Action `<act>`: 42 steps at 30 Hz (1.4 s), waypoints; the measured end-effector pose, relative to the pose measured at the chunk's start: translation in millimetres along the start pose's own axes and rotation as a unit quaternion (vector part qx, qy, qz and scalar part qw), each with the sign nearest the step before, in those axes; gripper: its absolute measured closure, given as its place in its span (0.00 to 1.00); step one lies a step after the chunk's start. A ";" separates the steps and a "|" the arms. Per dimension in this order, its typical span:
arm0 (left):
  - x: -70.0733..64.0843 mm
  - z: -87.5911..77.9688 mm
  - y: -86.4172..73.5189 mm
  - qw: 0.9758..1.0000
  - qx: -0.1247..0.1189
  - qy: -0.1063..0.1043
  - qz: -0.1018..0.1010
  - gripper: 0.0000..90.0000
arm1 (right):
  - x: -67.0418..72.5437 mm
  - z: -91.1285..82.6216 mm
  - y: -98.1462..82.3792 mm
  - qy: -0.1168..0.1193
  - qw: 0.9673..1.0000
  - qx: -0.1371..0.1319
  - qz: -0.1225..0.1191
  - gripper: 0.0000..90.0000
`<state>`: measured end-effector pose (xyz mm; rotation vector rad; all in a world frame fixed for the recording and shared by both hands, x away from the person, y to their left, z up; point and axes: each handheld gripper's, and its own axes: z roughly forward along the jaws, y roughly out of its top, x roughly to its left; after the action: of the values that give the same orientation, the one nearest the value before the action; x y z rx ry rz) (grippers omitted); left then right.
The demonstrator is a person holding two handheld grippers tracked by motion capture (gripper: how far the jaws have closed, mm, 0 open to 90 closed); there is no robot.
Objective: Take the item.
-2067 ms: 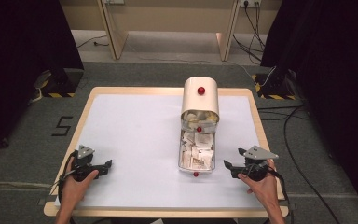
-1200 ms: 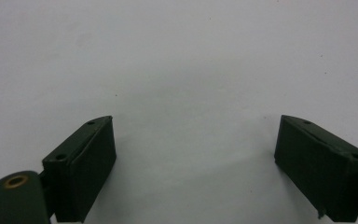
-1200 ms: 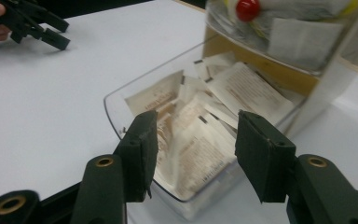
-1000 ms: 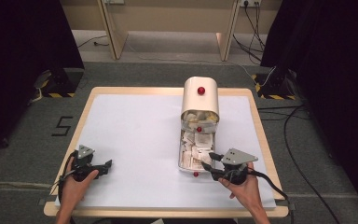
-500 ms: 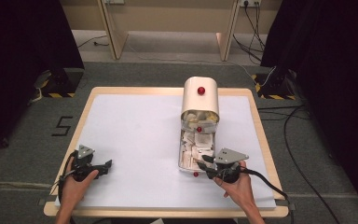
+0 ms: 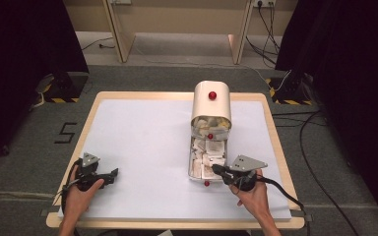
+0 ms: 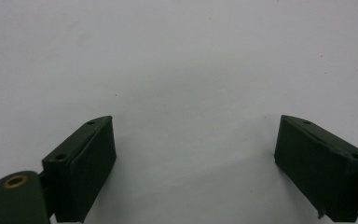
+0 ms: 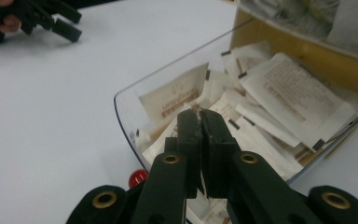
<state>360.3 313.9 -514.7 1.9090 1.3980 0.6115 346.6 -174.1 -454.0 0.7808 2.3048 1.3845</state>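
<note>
Moved in from lower right: right gripper (image 8: 199, 119), jaws pressed together, now over clear tray (image 6: 192, 162) of paper sachets (image 8: 279, 93) at centre frame. Whether sachet pinched, cannot tell. Left gripper (image 7: 193, 163) wide apart, empty, lower left. Likely picking a sachet.

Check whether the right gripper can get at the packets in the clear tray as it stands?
Probably yes: the right gripper is over the open tray rim, packets just ahead, but its jaws are shut.
</note>
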 end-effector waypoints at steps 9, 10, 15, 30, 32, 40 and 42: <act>0.1 0.0 0.0 1.000 0.000 0.000 0.000 0.13 | -8.0 -26.6 12.3 -0.029 0.998 -0.052 0.010 0.98; 0.0 0.0 0.0 1.000 0.000 0.000 0.000 0.13 | -9.8 -29.1 12.8 -0.032 0.998 -0.054 0.010 0.98; 0.0 0.0 0.0 1.000 0.000 0.000 0.000 0.13 | -17.2 -41.2 11.9 -0.047 0.997 -0.063 0.018 0.98; 0.0 0.0 0.0 1.000 0.000 0.000 0.000 0.13 | -33.7 -78.8 -5.8 -0.088 0.992 -0.079 0.041 0.98; 0.1 -0.1 0.0 1.000 0.000 0.000 0.000 0.13 | -34.8 -81.5 -7.9 -0.090 0.992 -0.077 0.043 0.98; 0.0 0.0 -0.1 1.000 0.000 0.000 0.000 0.13 | -39.5 -86.1 -20.9 -0.100 0.991 -0.068 0.054 0.98; 0.0 0.0 -0.1 1.000 0.000 0.000 0.000 0.13 | -40.0 -86.3 -23.5 -0.100 0.991 -0.064 0.055 0.98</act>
<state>360.3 313.9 -514.7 1.9083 1.3983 0.6118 324.7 -267.5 -434.2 0.9720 2.0275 1.4141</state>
